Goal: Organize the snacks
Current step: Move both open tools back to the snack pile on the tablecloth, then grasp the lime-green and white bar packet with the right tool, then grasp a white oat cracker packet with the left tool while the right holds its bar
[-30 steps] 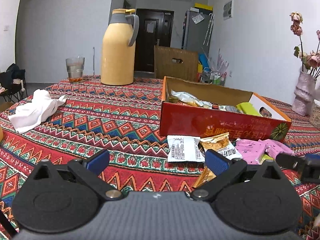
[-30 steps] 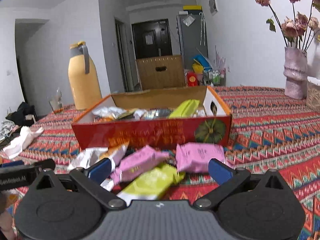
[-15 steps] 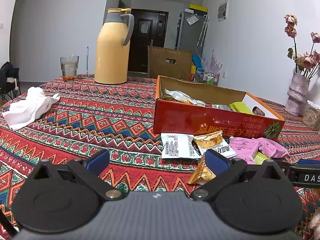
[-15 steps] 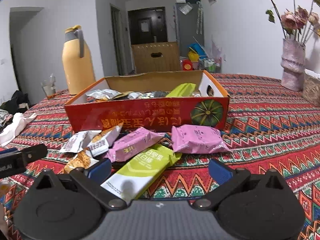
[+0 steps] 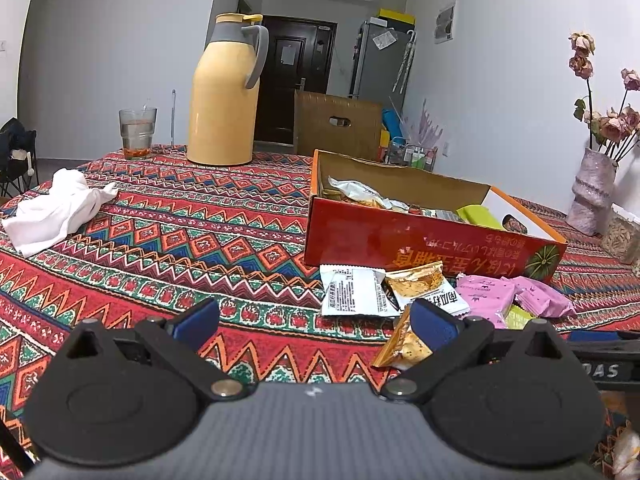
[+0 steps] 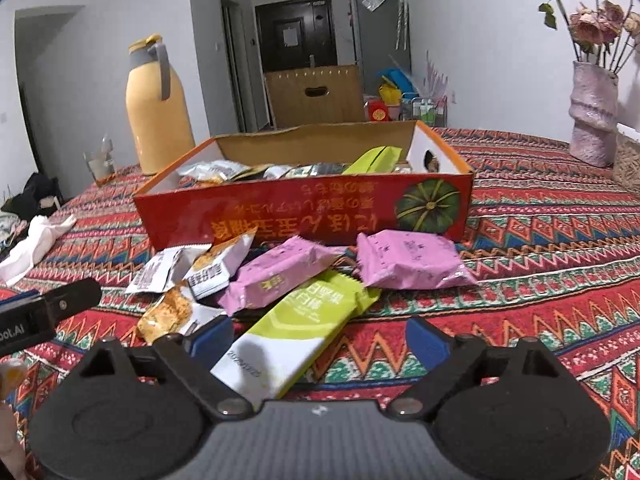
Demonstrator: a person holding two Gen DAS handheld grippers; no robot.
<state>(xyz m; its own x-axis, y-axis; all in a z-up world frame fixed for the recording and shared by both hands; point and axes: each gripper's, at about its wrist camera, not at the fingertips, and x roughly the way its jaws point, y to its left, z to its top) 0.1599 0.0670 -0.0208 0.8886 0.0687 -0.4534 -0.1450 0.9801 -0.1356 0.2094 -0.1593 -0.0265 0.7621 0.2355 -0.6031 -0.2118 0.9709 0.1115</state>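
The right hand-held gripper [image 6: 318, 336] has just been narrowing around the green packet [image 6: 296, 332] without gripping yet — its left pad may snag the pink packet [image 6: 276, 280]; the left hand-held gripper [image 5: 314, 322] gapes empty.

The left tongs [image 5: 314, 320] stand open above the patterned bench [image 5: 180, 240], nothing between the blue pads [image 5: 434, 322]. Ahead, a red box [image 5: 420, 240] holds wrappers. Before it lie a white packet [image 5: 352, 290], gold packets [image 5: 416, 280] and pink packets [image 5: 516, 296]. Farther back stand a yellow flask [image 5: 224, 96] and a glass [image 5: 137, 134]; a white cloth [image 5: 56, 210] lies left.
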